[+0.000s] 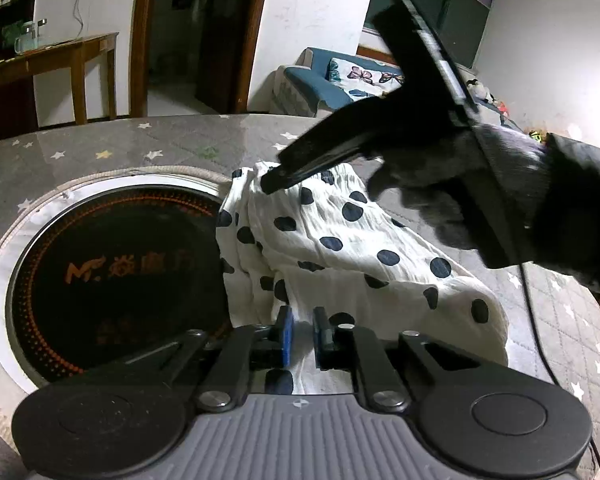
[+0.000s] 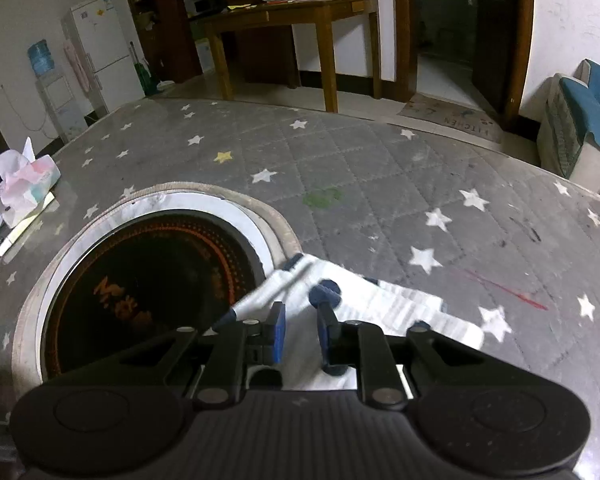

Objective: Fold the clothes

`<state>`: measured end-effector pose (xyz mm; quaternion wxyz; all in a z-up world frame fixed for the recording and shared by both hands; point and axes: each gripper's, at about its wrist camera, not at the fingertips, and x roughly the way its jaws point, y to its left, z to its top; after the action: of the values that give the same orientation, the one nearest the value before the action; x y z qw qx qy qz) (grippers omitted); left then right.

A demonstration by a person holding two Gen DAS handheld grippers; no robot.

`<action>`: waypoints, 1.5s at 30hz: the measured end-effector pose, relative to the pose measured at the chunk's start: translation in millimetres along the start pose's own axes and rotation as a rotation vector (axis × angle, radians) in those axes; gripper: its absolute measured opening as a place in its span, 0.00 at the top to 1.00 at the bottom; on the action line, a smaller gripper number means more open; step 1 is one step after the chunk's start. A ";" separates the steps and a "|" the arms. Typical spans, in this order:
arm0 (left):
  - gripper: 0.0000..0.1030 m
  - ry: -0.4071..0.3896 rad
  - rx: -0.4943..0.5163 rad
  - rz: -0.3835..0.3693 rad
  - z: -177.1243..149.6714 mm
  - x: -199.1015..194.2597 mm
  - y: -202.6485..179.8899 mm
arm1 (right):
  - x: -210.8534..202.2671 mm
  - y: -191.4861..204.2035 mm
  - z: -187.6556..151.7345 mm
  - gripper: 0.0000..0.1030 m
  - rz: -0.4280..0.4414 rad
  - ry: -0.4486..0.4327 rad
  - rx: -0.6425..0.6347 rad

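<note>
the left claw (image 1: 302,334) sits closest in its own view, its blue-padded fingers (image 1: 286,334) a narrow gap apart with white fabric running between them; they pinch the near end of the cloth (image 1: 340,248). the cloth is white with dark dots, crumpled and bunched, lying on the table (image 1: 100,148) just right of the round cooktop (image 1: 112,276) set into the table's middle, its left edge touching the cooktop's pale rim. the table wears a grey quilted cover with stars. at the cloth's far end the right claw (image 1: 270,184) comes in from the right, held by a dark-gloved hand (image 1: 440,176); its black fingers are drawn together on a gathered bit of cloth, lifting that end a little so the fabric slopes down toward the table's near edge. in the right wrist view the right claw (image 2: 302,332) shows its blue pads (image 2: 278,332) close together with blurred white cloth (image 2: 380,300) caught between them, so it grips the cloth too. there the cloth trails off to the right over the cover, beside the cooktop (image 2: 152,288). a tissue pack (image 2: 24,184) lies near the table's far left edge. beyond the table stand a wooden desk (image 2: 296,12), a fridge (image 2: 96,40) and a blue sofa (image 1: 320,80).
</note>
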<state>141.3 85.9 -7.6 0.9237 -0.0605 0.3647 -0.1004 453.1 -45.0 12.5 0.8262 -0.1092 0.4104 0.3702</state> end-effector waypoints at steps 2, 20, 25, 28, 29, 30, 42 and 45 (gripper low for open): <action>0.88 0.004 0.000 -0.001 -0.4 1.5 0.5 | 5.4 2.9 2.5 0.82 -0.010 0.004 -0.003; 0.93 -0.004 -0.003 -0.015 -3.6 -2.0 1.2 | 7.8 -3.5 9.0 0.83 0.011 -0.013 0.074; 0.92 -0.016 -0.016 -0.017 -4.1 -7.2 3.3 | 12.9 4.0 10.2 0.73 -0.005 -0.008 0.059; 0.91 -0.016 -0.018 -0.014 -5.2 -6.7 4.2 | 19.8 11.4 7.1 0.74 -0.052 -0.007 0.031; 0.91 -0.017 -0.018 -0.013 -5.6 -6.6 4.5 | 22.0 14.7 5.0 0.76 -0.070 -0.009 0.014; 0.91 -0.017 -0.019 -0.012 -6.0 -6.5 4.8 | 22.5 16.7 3.4 0.80 -0.082 -0.015 0.004; 0.98 -0.062 -0.033 0.006 -7.7 -19.4 8.9 | -19.5 4.8 12.6 0.97 -0.023 -0.153 0.097; 0.99 -0.075 -0.045 0.029 -8.0 -25.1 13.8 | -21.9 12.7 21.1 0.97 -0.001 -0.185 0.085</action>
<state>119.9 104.8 0.6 0.9366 -0.0796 0.3327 -0.0765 448.2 -37.4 44.2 0.8646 -0.0398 0.3477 0.3606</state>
